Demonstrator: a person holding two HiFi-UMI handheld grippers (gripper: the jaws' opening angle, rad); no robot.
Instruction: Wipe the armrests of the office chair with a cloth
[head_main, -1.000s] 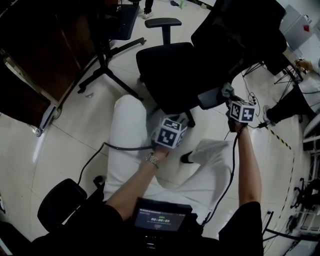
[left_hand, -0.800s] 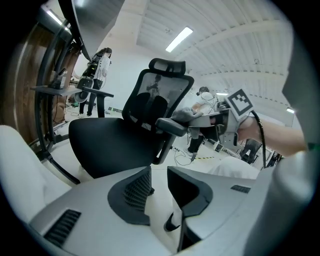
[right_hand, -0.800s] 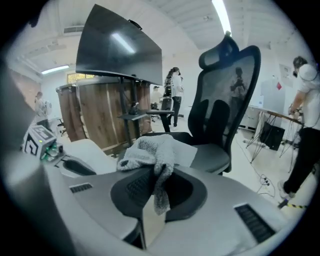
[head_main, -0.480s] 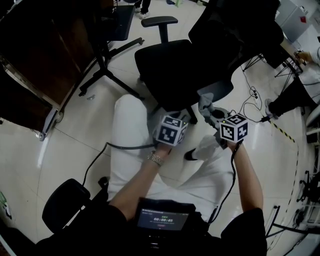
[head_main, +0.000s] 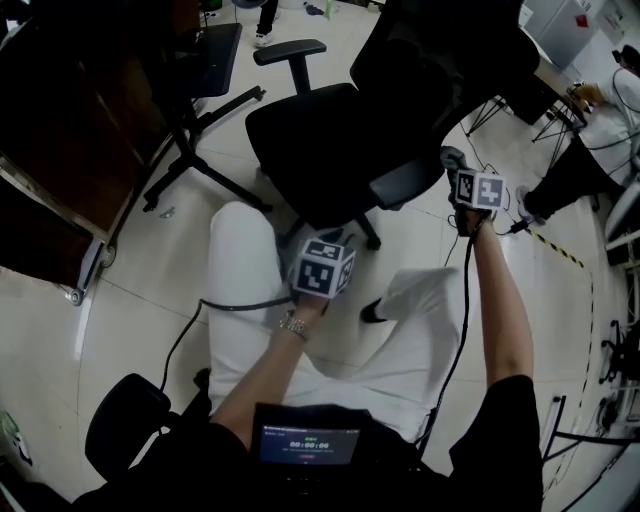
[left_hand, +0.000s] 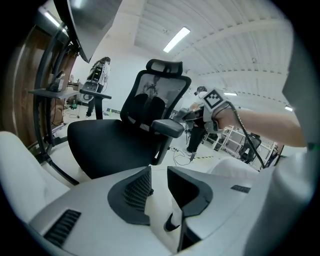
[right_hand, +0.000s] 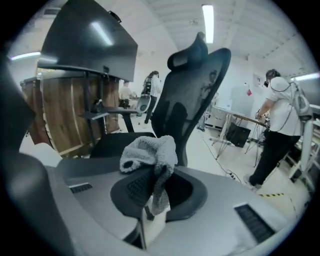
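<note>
Head view looks down on our legs (head_main: 240, 290) in white trousers and a black chair (head_main: 320, 135) just ahead on the pale floor (head_main: 140, 270). Our right gripper (right_hand: 154, 187) is clenched on the grey cloth (right_hand: 150, 152), which bunches over the jaw tips and hangs down between them. From above, the cloth sits just beside the rear end of the near armrest (head_main: 405, 185); we cannot tell whether it touches. The far armrest (head_main: 290, 50) stands well apart from both grippers. Our left gripper (left_hand: 159, 175) is held low beside our left leg, aimed at the chair, its jaws a little apart with nothing between them. In its view the near armrest is ahead, with the right gripper behind it.
</note>
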